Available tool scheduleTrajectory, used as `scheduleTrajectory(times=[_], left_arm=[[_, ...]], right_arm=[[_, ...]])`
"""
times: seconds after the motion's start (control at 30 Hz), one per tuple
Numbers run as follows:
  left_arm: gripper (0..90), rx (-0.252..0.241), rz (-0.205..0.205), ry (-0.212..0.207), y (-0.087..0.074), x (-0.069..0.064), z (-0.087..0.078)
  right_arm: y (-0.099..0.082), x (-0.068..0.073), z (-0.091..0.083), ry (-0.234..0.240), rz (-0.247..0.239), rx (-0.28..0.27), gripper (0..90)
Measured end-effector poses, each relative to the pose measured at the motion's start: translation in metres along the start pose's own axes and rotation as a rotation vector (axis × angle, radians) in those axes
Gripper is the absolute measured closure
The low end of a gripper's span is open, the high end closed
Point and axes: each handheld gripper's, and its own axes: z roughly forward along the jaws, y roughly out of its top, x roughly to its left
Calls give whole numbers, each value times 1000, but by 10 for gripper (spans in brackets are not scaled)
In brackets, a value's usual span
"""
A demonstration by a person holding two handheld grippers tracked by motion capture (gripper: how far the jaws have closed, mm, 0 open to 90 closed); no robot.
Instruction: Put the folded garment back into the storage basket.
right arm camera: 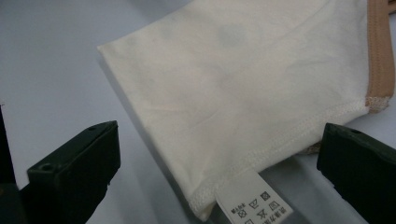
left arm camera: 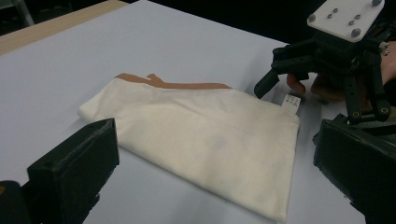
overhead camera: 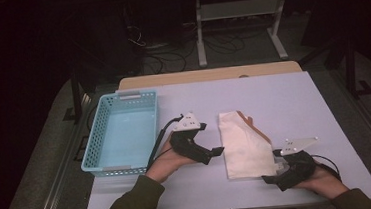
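Folded cream garment [overhead camera: 243,142] lies flat near the worktop's [overhead camera: 283,97] front edge, right of centre. Left tool [overhead camera: 216,152] has jaws apart beside its left edge. Right tool [overhead camera: 273,174] is spread wide at its near-right corner, by the care label [right arm camera: 254,204].

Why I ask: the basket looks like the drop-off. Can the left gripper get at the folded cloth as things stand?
Probably yes. The left gripper is open, pointing at the folded cloth with bare table between; the right gripper sits at the cloth's near corner, off that path.
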Motion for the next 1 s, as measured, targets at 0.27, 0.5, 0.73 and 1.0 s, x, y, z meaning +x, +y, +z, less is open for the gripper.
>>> scheduleTrajectory(times=[0.27,0.5,0.73,1.0], left_arm=[[0,20,9,-24,2,-7,21],[0,32,8,-39,2,-12,35],[0,57,11,-54,-2,-19,49],[0,79,17,-51,-11,-21,57]], right_arm=[[0,0,-1,1,0,-2,0],[0,0,-1,1,1,-3,0],[0,0,-1,4,-1,-5,0],[0,0,-1,5,0,-5,0]])
